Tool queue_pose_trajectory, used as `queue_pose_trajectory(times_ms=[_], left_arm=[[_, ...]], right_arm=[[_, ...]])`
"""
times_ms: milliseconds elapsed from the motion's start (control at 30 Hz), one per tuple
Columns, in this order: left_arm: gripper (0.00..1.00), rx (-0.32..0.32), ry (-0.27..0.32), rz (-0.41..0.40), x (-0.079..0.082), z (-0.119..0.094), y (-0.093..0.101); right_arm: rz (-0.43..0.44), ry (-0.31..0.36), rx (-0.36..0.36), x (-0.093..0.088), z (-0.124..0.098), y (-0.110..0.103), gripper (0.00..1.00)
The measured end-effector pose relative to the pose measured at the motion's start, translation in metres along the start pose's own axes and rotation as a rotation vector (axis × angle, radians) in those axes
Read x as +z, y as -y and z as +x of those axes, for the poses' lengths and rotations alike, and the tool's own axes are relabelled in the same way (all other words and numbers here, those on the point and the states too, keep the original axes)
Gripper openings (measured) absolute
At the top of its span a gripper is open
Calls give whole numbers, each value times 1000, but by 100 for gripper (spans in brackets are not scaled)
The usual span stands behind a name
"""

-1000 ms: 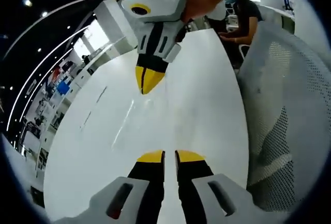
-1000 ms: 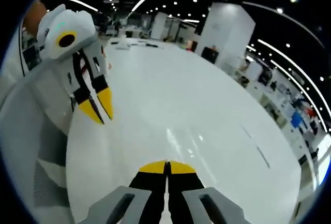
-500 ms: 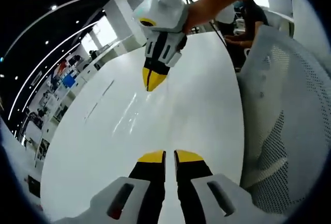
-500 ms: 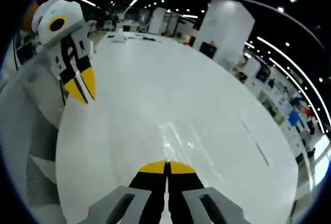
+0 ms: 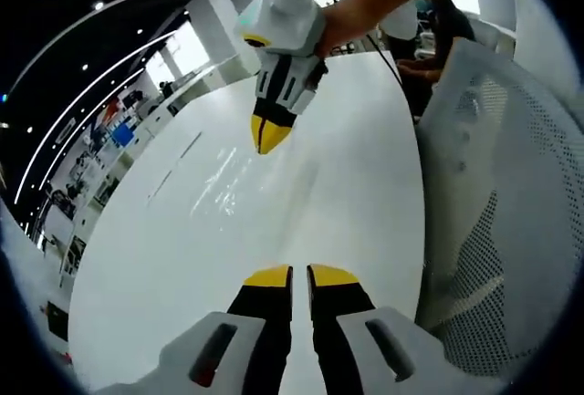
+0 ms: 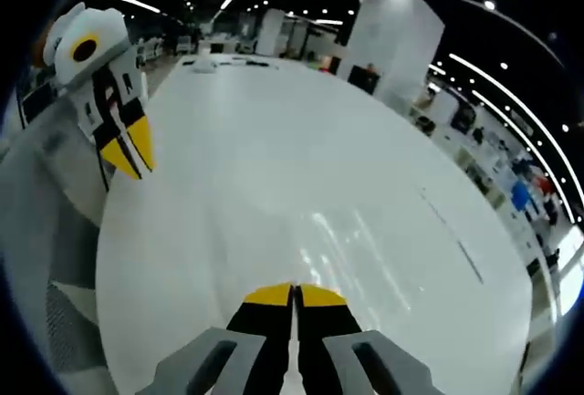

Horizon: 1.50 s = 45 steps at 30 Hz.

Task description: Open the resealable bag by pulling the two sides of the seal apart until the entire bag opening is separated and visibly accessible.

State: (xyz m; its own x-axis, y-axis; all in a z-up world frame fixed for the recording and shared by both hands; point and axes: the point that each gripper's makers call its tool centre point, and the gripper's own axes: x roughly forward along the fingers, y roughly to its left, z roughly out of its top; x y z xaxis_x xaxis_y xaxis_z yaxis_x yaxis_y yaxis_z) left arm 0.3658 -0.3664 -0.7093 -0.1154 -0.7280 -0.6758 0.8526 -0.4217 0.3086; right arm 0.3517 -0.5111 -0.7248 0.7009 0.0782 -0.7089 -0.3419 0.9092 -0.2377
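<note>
White counter (image 5: pixel 182 258), both claws lifted, nothing gripped.
The left claw (image 5: pixel 299 276) and right claw (image 6: pixel 294 295) have been drawn further apart over the last second, jaws together; no resealable bag is seen, so opening is judged unstarted.

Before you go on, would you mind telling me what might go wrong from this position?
1. Both grippers hang over the white table with jaws together and holding nothing. No bag is in sight, so closing in now would grab nothing.
2. The mesh chair stands close beside the left gripper; a sideways swing might knock it.
3. The right gripper faces the left one, so hurried moves may bump them together.
</note>
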Motion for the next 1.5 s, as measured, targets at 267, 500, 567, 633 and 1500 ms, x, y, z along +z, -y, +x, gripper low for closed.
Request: queue_pose_trajectory(times_ms=[267,500,567,633,1500], left_arm=[[4,-6,-4,-11,-3,1,2],[5,-1,-14,-25,-8,0,2],[5,-1,-15,-29,-10,0,2],[5,0,-17,-30,-10,0,2],[21,24,-30,-62,-17,-3,-2]], right_arm=[[32,-21,51,-12,-1,-15,2],[70,-15,61,-16,-1,-20,6],[74,-15,65,-17,-1,-22,6],[85,-16,72,-18,-1,-24,8],[290,71,18,-29,-23,-40,32]])
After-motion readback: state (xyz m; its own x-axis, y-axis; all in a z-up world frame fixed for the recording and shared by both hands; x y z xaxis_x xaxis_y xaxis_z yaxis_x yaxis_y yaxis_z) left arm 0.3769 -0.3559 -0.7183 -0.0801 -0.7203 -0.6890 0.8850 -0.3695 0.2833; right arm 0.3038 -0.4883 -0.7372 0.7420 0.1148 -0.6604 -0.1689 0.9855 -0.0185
